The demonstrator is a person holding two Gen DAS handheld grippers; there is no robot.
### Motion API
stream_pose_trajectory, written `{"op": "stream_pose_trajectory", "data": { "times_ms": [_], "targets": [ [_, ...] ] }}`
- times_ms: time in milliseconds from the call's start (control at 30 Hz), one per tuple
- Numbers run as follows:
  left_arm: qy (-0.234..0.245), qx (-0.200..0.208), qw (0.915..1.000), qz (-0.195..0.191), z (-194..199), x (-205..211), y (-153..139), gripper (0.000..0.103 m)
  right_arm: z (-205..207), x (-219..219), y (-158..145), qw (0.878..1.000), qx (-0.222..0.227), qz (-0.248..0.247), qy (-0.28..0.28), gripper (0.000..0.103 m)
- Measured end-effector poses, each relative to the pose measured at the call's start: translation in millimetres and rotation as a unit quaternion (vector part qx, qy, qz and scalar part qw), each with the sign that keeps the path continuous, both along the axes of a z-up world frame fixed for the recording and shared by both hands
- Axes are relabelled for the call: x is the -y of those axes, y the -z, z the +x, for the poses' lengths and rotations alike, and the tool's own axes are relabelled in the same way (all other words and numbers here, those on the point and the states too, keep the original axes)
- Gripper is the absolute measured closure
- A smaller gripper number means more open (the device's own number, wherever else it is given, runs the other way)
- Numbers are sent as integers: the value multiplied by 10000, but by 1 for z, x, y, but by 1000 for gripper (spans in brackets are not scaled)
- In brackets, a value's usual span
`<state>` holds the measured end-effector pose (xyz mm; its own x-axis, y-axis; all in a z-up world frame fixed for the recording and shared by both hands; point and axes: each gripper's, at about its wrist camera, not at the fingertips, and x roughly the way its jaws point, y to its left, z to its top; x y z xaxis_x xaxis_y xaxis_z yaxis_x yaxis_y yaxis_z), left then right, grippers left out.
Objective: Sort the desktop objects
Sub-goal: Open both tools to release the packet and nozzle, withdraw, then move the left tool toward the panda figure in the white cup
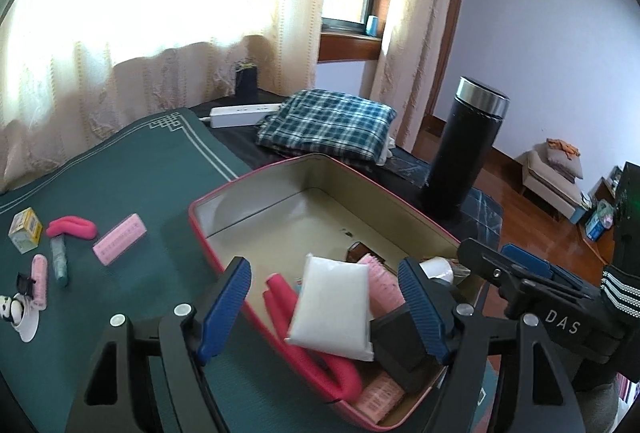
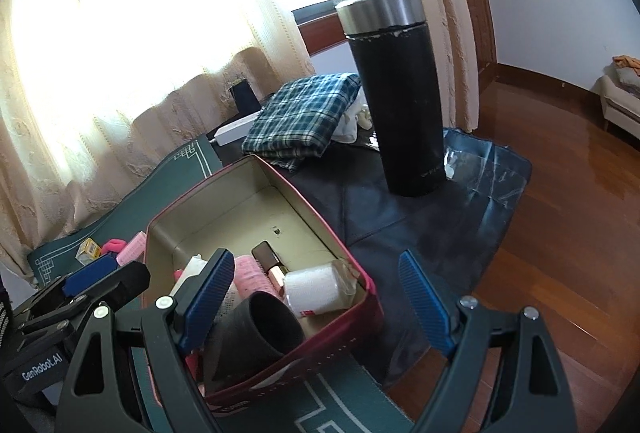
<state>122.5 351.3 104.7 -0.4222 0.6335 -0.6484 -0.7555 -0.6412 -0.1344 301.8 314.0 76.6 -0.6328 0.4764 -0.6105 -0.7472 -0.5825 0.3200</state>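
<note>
1. Hanging over the near end of the red tin box (image 1: 224, 193), the left gripper (image 1: 324, 307) has its blue pads spread; a white packet (image 1: 334, 309) lies tilted between them, touching neither pad.
2. Inside the box, cream-lined and rectangular, lie a bent pink foam curler (image 1: 308, 345), pink hair rollers (image 1: 382, 287), a black cup (image 2: 268, 329) on its side, a white roll (image 2: 316, 287) and a brown lipstick tube (image 2: 269, 257).
3. On the green mat (image 1: 132, 169) to the left rest a pink roller (image 1: 119, 239), another pink curler (image 1: 72, 229) and a small yellow box (image 1: 26, 235).
4. The right gripper (image 2: 320, 307), pads spread with nothing pinched, straddles the box's near right corner.
5. A black flask (image 2: 400, 93) stands upright beyond, right of a folded plaid cloth (image 2: 304, 117).
</note>
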Motion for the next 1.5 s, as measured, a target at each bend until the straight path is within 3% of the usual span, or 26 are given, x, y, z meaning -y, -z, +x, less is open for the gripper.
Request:
{"op": "stream_pose_trajectory", "data": {
  "times_ms": [467, 833, 1033, 1300, 1500],
  "targets": [
    [-808, 133, 9966, 49, -24, 62, 10, 25, -31, 26, -8, 9991, -41, 25, -410, 14],
    [-1559, 212, 9875, 36, -51, 132, 23, 25, -79, 64, -13, 9947, 26, 82, -1026, 14],
    [-2148, 312, 9762, 56, -75, 186, 33, 25, -110, 92, -12, 9897, 93, 122, -1424, 14],
    [-2988, 343, 9537, 95, -109, 263, 42, 25, -148, 124, -3, 9817, 242, 58, -1890, 14],
    [-3284, 356, 9439, 38, -137, 287, 49, 25, -170, 140, 3, 9761, 385, 64, -2137, 14]
  ]
}}
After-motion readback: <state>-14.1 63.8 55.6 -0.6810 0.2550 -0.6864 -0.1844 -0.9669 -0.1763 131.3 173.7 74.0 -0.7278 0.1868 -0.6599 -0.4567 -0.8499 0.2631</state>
